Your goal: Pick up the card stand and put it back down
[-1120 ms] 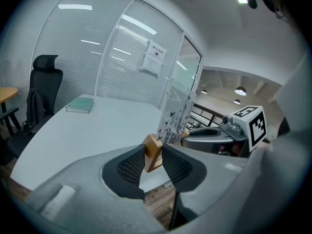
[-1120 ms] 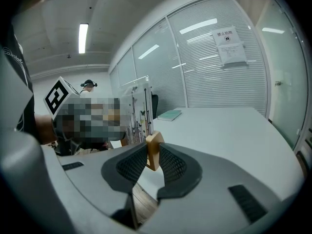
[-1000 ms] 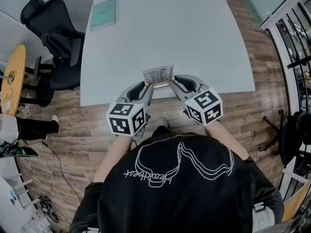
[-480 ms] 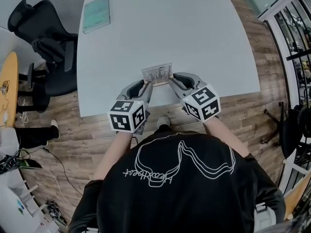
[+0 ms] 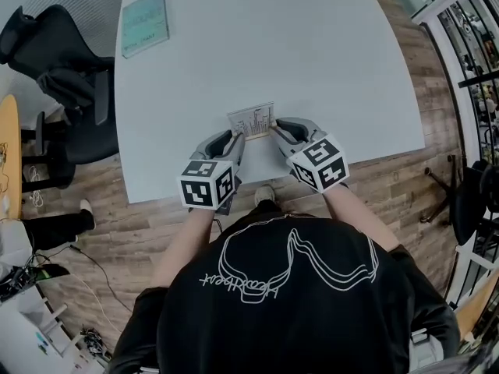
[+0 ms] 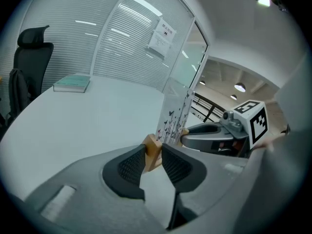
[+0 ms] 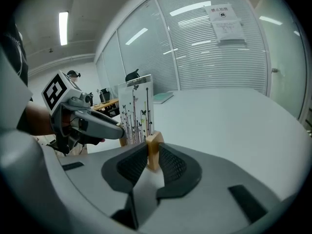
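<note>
The card stand [image 5: 253, 121] is a clear upright card printed with dark stems and butterflies, set in a light wooden base. It is near the front of the white table [image 5: 312, 45]. My left gripper [image 5: 236, 137] is shut on the base's left end [image 6: 152, 149], with both pads pressing the wood. My right gripper [image 5: 274, 131] is shut on the right end [image 7: 154, 149] in the same way. The card [image 6: 174, 116] stands upright between the two grippers, and I cannot tell whether the base touches the table. Each gripper view shows the opposite gripper [image 6: 209, 135] [image 7: 92, 126] beyond the card [image 7: 135, 108].
A teal book [image 5: 145, 23] lies at the table's far left corner. A black office chair [image 5: 54, 76] stands left of the table. A metal railing [image 5: 468, 37] runs along the right. The table's near edge passes just under my grippers.
The head view has shifted, so the table and book lie differently in the frame. The stand and both grippers now show farther in from the table's near edge. Both grips hold as before.
</note>
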Demonstrator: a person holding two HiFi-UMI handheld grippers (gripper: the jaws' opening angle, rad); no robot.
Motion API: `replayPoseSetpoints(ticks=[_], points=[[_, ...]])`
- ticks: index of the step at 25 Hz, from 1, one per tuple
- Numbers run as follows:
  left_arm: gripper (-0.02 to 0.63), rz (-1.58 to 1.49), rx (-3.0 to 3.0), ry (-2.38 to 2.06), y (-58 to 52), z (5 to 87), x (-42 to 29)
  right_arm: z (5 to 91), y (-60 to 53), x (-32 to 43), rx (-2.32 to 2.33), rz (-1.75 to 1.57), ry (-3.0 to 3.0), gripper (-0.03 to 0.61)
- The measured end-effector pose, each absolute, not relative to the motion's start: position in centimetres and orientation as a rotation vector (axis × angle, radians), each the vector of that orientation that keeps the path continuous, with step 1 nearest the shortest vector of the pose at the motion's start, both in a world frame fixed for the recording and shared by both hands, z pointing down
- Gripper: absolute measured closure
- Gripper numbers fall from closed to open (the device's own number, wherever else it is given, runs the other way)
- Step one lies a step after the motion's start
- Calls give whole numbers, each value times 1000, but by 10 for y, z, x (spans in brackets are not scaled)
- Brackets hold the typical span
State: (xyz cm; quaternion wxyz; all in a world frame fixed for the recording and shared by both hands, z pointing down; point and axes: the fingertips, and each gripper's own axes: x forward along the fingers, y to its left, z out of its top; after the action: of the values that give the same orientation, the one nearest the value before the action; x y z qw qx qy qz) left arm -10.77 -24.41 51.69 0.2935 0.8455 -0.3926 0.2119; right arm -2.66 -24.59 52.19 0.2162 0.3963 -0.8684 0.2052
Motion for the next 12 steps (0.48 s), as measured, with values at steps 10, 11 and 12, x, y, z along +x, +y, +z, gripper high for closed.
replayPoseSetpoints(ticks=[10, 11, 12], points=[[502, 575, 2200, -1019, -253, 551, -114, 553, -257, -33, 1067, 535, -2345, 499], [502, 573, 2199, -1019, -253, 552, -114, 554, -257, -33, 1062, 534, -2342, 499], [502, 573, 2202, -1018, -253, 553, -114, 555, -257, -33, 1058, 531, -2340, 499]])
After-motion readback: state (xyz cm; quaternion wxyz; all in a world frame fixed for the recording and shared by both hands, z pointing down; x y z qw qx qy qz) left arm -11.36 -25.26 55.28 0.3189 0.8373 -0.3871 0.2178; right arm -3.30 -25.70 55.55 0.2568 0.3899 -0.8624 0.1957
